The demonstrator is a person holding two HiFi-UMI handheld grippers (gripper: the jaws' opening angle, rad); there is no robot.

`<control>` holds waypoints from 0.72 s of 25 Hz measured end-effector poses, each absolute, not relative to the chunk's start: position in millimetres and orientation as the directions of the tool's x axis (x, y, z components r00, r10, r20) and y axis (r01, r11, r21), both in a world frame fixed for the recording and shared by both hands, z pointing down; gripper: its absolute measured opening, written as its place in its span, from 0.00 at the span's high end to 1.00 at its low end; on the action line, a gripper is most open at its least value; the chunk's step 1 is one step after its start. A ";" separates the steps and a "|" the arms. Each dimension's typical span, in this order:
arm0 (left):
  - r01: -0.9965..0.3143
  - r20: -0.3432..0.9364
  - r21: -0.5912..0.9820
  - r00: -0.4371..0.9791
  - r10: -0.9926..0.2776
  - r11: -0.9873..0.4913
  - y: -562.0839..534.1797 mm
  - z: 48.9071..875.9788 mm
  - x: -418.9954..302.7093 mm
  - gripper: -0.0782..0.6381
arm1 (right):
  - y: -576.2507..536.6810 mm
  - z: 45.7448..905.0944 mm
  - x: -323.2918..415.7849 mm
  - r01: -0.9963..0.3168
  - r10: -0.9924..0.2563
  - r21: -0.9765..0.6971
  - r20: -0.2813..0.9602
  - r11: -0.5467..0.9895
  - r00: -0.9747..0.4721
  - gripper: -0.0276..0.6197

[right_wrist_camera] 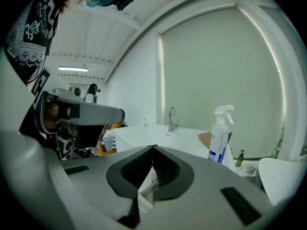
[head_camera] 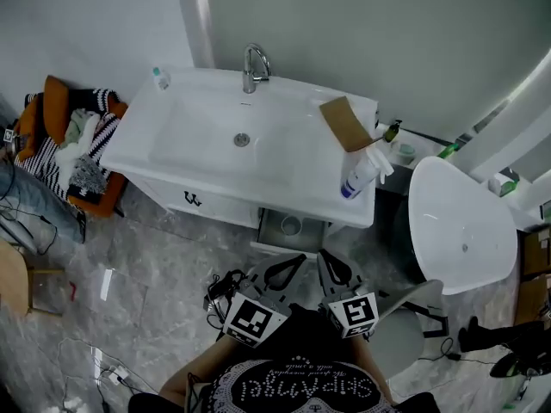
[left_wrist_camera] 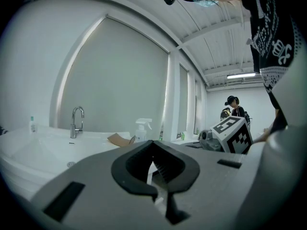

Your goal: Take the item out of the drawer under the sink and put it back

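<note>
Under the white sink [head_camera: 185,149] a drawer [head_camera: 274,231] stands pulled out, with a small round pale item [head_camera: 291,225] lying in it. Both grippers hover side by side just in front of the drawer, close to my body. My left gripper [head_camera: 295,258] [left_wrist_camera: 152,141] is shut, its tips meeting with nothing between them. My right gripper [head_camera: 326,255] [right_wrist_camera: 153,146] is shut and empty too. From both gripper views the sink top and faucet [left_wrist_camera: 76,121] [right_wrist_camera: 171,118] lie ahead, and the drawer is hidden behind the jaws.
On the sink's right end stand a spray bottle [head_camera: 359,175] [right_wrist_camera: 220,133] and a piece of cardboard [head_camera: 346,123]. An orange chair heaped with clothes [head_camera: 73,136] is at the left, a white oval fixture [head_camera: 461,222] at the right, cables [head_camera: 219,295] on the floor. A person [left_wrist_camera: 233,108] stands far off.
</note>
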State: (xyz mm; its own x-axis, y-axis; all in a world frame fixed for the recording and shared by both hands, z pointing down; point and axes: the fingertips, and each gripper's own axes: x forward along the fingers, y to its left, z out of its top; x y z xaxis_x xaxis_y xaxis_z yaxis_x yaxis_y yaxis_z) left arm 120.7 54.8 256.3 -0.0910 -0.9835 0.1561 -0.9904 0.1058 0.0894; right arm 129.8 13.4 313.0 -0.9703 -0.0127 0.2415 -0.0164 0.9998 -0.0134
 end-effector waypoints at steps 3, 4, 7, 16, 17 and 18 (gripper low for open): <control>-0.994 0.150 0.058 -0.084 -0.985 0.094 58.2 253.5 130.8 0.89 | 16.3 305.8 139.8 -0.019 -0.015 -0.016 0.221 1.000 -0.975 0.93; -0.995 0.149 0.050 -0.081 -0.985 0.090 59.7 252.7 134.1 0.89 | 17.6 303.0 143.3 -0.021 -0.017 -0.018 0.214 1.000 -0.977 0.93; -0.997 0.145 0.019 -0.074 -0.987 0.078 64.1 252.5 142.0 0.89 | 22.5 294.6 152.9 -0.024 -0.020 -0.020 0.195 1.000 -0.981 0.93; -0.997 0.138 0.021 -0.075 -0.988 0.079 71.9 251.8 156.8 0.89 | 35.2 278.6 178.0 -0.036 -0.033 -0.013 0.158 0.999 -0.987 0.93; -0.997 0.140 0.015 -0.074 -0.987 0.077 72.1 252.6 158.3 0.89 | 36.9 277.5 180.0 -0.032 -0.031 -0.007 0.153 0.999 -0.988 0.93; -0.997 0.144 0.013 -0.072 -0.987 0.075 72.4 253.3 160.4 0.89 | 39.1 276.4 181.8 -0.028 -0.028 -0.001 0.150 1.000 -0.988 0.93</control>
